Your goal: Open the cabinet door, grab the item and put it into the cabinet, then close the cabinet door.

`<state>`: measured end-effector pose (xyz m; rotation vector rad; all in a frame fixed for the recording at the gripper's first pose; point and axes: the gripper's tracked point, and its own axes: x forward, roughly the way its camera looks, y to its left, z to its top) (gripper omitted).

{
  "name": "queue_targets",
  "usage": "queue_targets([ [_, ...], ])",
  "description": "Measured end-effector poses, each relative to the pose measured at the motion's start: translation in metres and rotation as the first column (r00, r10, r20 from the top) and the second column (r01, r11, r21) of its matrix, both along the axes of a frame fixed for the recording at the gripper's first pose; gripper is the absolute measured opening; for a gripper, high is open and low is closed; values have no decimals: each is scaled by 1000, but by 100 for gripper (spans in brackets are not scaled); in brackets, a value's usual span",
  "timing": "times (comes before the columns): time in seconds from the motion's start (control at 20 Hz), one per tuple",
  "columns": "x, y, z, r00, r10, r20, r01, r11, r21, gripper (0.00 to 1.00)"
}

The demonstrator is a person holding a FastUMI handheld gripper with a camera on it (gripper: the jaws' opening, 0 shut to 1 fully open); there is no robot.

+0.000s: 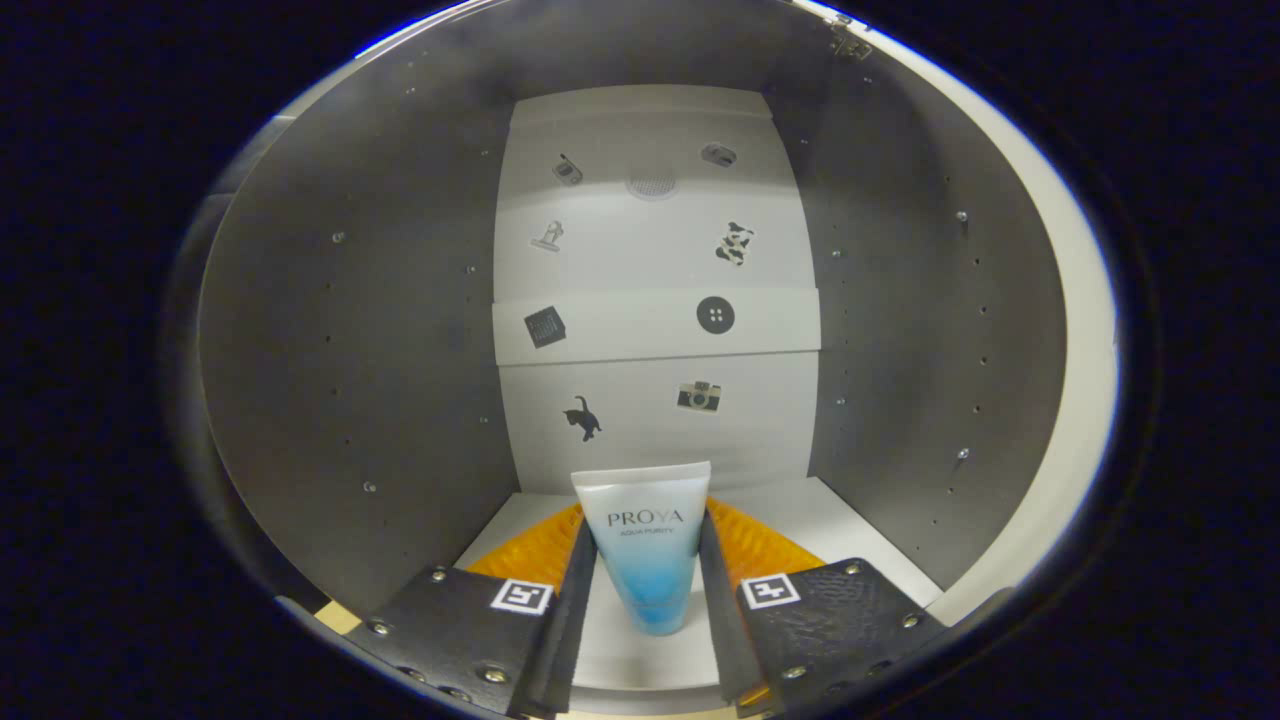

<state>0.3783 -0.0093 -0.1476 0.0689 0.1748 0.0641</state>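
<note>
Fingers [645, 590] seemingly pressing "PROYA" tube [647, 545], inside grey cabinet [350, 350].

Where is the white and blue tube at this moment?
In the gripper view, the tube stands between the two fingers of the gripper, which press its sides, inside the cabinet, above the white floor and in front of the back wall with stickers.

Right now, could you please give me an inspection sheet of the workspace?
Surface: pale cabinet floor, bare beside the tube.
Job's things: tube upright, cap down, between the fingers, inside the cabinet; door edge open at the right.
Clutter: nothing seen.
Gripper: gripper inside the cabinet, fingers flanking the tube; whether both press on it, cannot tell.
Cables: nothing seen.
Surroundings: grey side walls with peg holes; pale back panel bearing small stickers.
</note>
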Motion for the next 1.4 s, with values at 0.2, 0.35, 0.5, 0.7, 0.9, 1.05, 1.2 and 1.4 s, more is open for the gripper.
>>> queue_targets([
  [0.2, 7, -2, -8, 1000, -19, -20, 20, 1000, 20, 54],
  [0.35, 6, -3, -8, 1000, -17, -20, 18, 999, 31, 56],
  [0.5, 7, -3, -9, 999, -16, -30, 18, 999, 41, 66],
  [0.7, -1, -7, 3, 1000, -28, -7, 28, 998, 51, 91],
  [0.9, -29, -12, 18, 999, -47, 15, 46, 999, 26, 99],
  [1.05, -63, -12, 32, 998, -46, 32, 46, 999, 0, 99],
  [1.2, -104, -17, 44, 997, -65, 41, 67, 997, -38, 99],
  [1.4, -173, -19, 59, 996, -77, 44, 79, 995, -59, 99],
])
